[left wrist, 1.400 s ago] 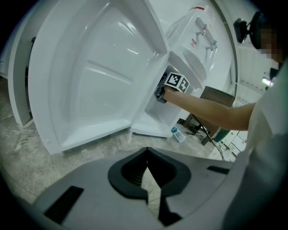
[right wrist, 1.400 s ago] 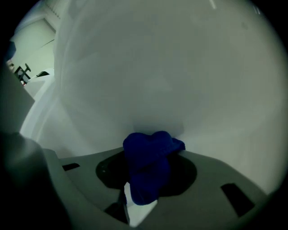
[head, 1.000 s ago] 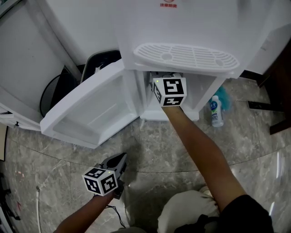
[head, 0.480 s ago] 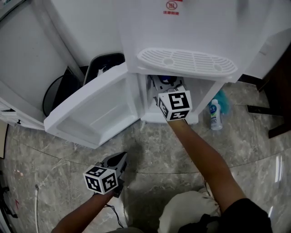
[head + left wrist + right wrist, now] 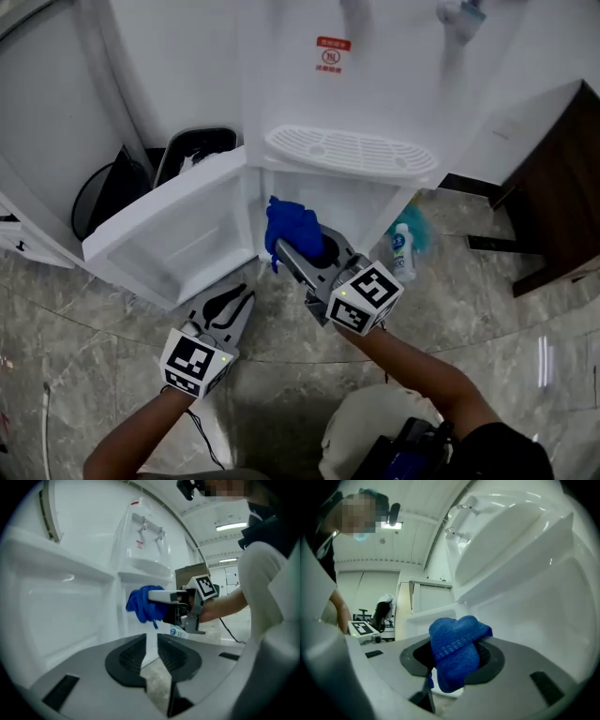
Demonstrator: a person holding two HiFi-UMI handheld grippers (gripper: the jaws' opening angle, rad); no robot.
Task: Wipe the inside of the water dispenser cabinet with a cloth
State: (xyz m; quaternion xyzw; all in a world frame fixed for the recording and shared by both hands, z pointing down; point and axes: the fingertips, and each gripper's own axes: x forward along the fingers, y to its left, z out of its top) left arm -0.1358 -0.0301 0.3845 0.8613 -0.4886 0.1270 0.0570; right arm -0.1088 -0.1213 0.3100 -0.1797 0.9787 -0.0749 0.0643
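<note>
The white water dispenser (image 5: 356, 75) stands ahead with its lower cabinet (image 5: 370, 211) open and its door (image 5: 169, 239) swung out to the left. My right gripper (image 5: 300, 246) is outside the cabinet, just in front of the opening, shut on a bunched blue cloth (image 5: 292, 232). The cloth (image 5: 457, 648) fills the space between that gripper's pads. My left gripper (image 5: 239, 298) hovers low by the door's free edge. Its jaws have just been opening and show only a narrow slit (image 5: 151, 648) with nothing in it. From there the cloth (image 5: 143, 604) appears ahead.
A white spray bottle (image 5: 403, 251) stands on the marble floor to the right of the cabinet, with a teal thing (image 5: 427, 225) behind it. A black bin (image 5: 192, 150) sits behind the door. Dark wooden furniture (image 5: 553, 187) is at the right. The drip tray (image 5: 349, 150) overhangs the opening.
My right gripper has drawn back out of the cabinet toward me, bringing the blue cloth into the open. My left gripper has risen and moved nearer the door.
</note>
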